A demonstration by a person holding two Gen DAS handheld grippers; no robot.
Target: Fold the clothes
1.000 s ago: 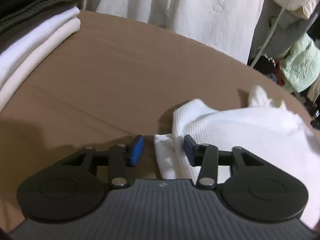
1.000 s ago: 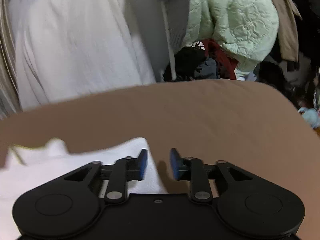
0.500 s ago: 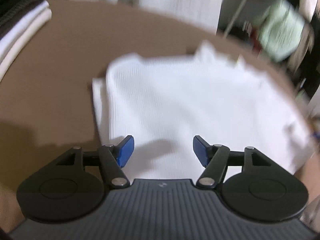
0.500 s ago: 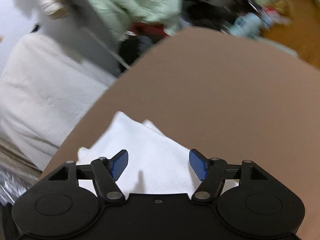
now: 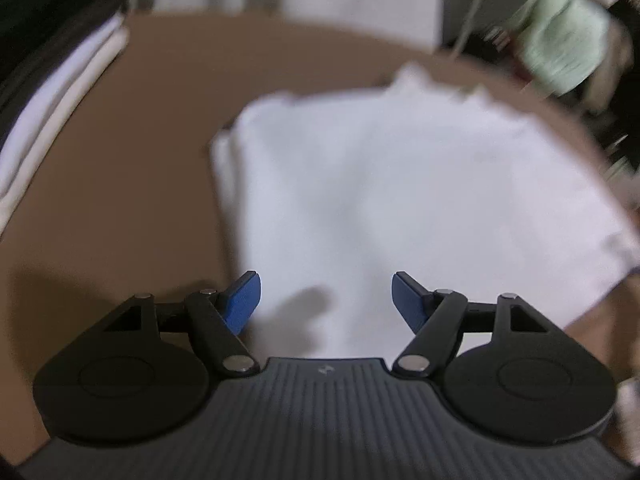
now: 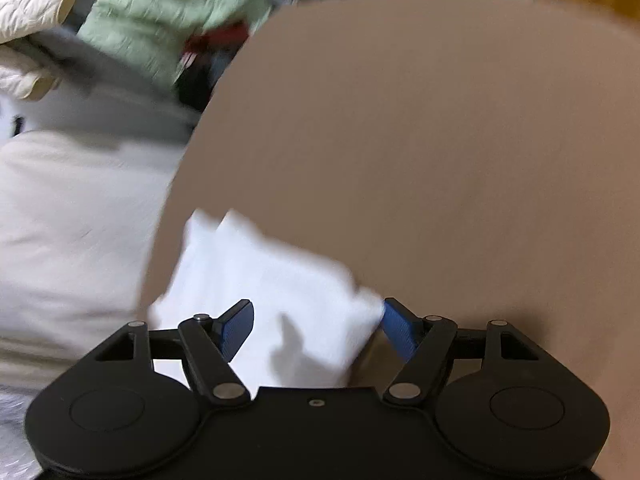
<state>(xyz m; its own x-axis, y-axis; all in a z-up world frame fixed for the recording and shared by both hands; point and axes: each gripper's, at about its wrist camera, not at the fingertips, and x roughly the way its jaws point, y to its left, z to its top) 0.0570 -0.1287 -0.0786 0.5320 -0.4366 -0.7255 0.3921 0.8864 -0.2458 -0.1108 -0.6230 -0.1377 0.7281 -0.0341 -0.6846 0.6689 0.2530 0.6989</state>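
A folded white garment [image 5: 400, 200] lies flat on the brown table [image 5: 140, 168]. My left gripper [image 5: 326, 304] is open and empty, raised above the garment's near edge. In the right wrist view the same garment [image 6: 272, 280] lies by the table's left edge. My right gripper [image 6: 318, 328] is open and empty over the garment's near corner. Both views are blurred by motion.
A stack of folded white, cream and dark clothes [image 5: 52, 92] sits on the table's left side. White fabric [image 6: 72, 232] hangs beyond the table edge. A pale green quilted jacket [image 6: 172, 20] and other clothes lie behind.
Both grippers have opened wider and pulled up and away from the garment, which now lies flat. The right view has swung towards the table's left edge.
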